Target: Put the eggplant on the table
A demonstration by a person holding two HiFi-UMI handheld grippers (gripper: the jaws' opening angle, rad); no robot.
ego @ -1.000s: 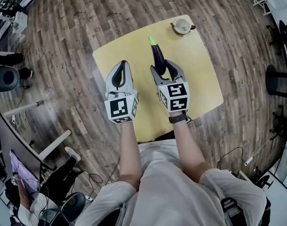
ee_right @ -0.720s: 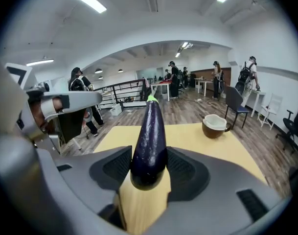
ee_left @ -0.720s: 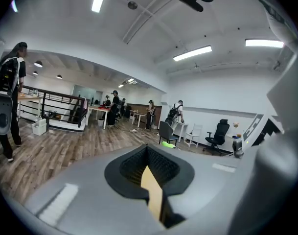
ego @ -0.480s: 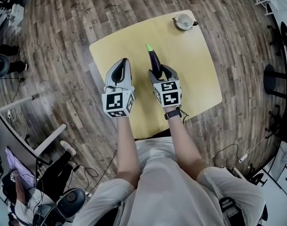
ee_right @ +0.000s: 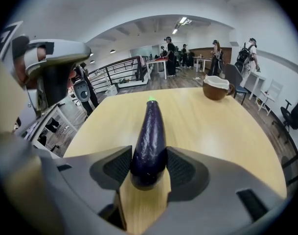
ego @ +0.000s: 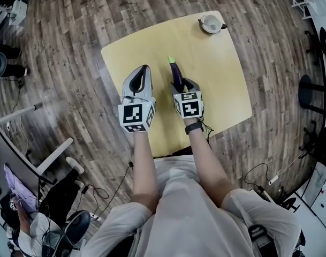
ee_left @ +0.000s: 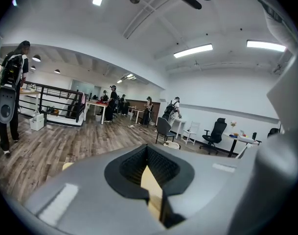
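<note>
Black-and-white marker cubes [ego: 136, 116] sat nearest the person, low in the middle of the head view, one on each gripper. They carried square code patterns only; no brand, label or readable word showed in any view.

Just above the right cube, the right gripper [ego: 183, 84] held the eggplant [ego: 176, 73] by its thick purple end. Its fingers [ee_right: 117, 166] stood fairly wide, pressed to either flank of the fruit. The eggplant [ee_right: 149, 136] ran up the centre of the right gripper view, its slim green tip pointing away and down toward the yellow tabletop [ee_right: 222, 131]. Whether the tip touched the wood could not be told. Gripping the fat end probably let the narrow end land first, so the body could be laid flat.

To its left in the head view, the left gripper [ego: 145, 68] hovered over the tabletop [ego: 221, 84] with its fingertips together and nothing between them. It likely waited there clear of the placing.

At the upper right corner of the tabletop, well apart from the eggplant, stood a brown cup [ego: 210, 23], leaving the middle free as a landing spot. Beyond lay plank flooring [ego: 71, 36].
</note>
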